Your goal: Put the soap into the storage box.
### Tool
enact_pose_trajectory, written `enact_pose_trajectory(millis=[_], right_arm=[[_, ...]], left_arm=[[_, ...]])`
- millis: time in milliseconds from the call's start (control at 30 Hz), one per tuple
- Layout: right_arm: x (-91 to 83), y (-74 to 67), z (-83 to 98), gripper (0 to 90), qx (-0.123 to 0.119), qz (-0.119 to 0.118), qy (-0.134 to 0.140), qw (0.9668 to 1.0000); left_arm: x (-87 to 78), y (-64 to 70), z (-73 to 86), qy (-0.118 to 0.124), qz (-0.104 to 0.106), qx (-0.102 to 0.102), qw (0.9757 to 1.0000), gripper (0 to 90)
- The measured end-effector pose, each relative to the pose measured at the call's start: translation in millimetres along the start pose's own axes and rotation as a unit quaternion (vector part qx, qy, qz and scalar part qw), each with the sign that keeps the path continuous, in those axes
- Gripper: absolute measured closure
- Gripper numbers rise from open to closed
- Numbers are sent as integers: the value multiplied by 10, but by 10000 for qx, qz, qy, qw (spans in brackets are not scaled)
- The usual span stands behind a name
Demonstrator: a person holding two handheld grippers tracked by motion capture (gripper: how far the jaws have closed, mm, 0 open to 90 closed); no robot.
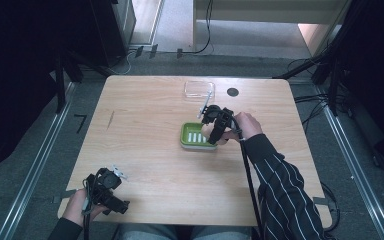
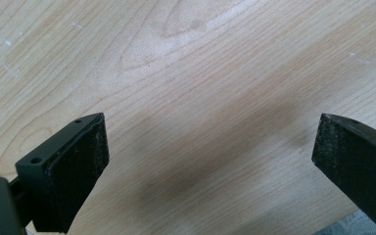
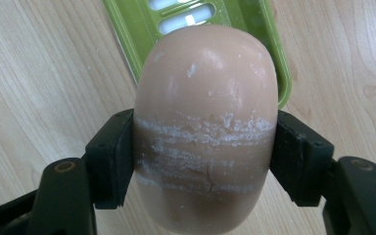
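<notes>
We look down on a light wooden table (image 1: 145,150) from above the person's seat. Near the centre of the high view, slightly right, the right gripper (image 1: 215,131) hangs over a green soap dish (image 1: 186,136) with white slots in its floor. A hand (image 1: 247,125) in a dark sleeve with thin white stripes holds this gripper, and a black cable trails from it down toward the bottom edge of the frame.

In the right gripper view, the two black jaws clamp a pale, pinkish-beige bar of soap (image 3: 205,127) from left and right, their pads pressed flat against its sides. The bar is rounded and fills the middle of that frame, with white scuffed bands running across its waist. Behind it, at the top of the frame, we see the green soap dish (image 3: 137,29) with its slots, lying on the wood; from here we cannot tell whether the soap touches the dish.

At the lower left of the high view, the left gripper (image 1: 111,192) sits near the table's front edge, held by the person's other hand (image 1: 77,207), well apart from the dish. In the left gripper view its jaws stand wide apart with nothing between them, just bare wood grain.

Toward the top centre of the high view, a clear plastic lid (image 1: 198,88) lies flat on the table, with a small dark round disc (image 1: 233,92) just to its right.
</notes>
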State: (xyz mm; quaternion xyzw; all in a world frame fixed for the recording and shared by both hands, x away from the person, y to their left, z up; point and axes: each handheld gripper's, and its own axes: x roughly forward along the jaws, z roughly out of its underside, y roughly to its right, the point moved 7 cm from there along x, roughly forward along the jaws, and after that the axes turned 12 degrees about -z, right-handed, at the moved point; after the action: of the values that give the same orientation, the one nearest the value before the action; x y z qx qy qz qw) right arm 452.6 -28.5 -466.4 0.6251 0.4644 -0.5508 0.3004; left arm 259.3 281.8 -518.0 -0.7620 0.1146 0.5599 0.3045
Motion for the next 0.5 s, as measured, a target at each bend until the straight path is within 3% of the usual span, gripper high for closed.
enact_pose_trajectory(millis=[500], right_arm=[[74, 23, -162, 334, -323, 4, -65, 9995]], left_arm=[[-13, -17, 50, -8, -5, -62, 10000, 8]])
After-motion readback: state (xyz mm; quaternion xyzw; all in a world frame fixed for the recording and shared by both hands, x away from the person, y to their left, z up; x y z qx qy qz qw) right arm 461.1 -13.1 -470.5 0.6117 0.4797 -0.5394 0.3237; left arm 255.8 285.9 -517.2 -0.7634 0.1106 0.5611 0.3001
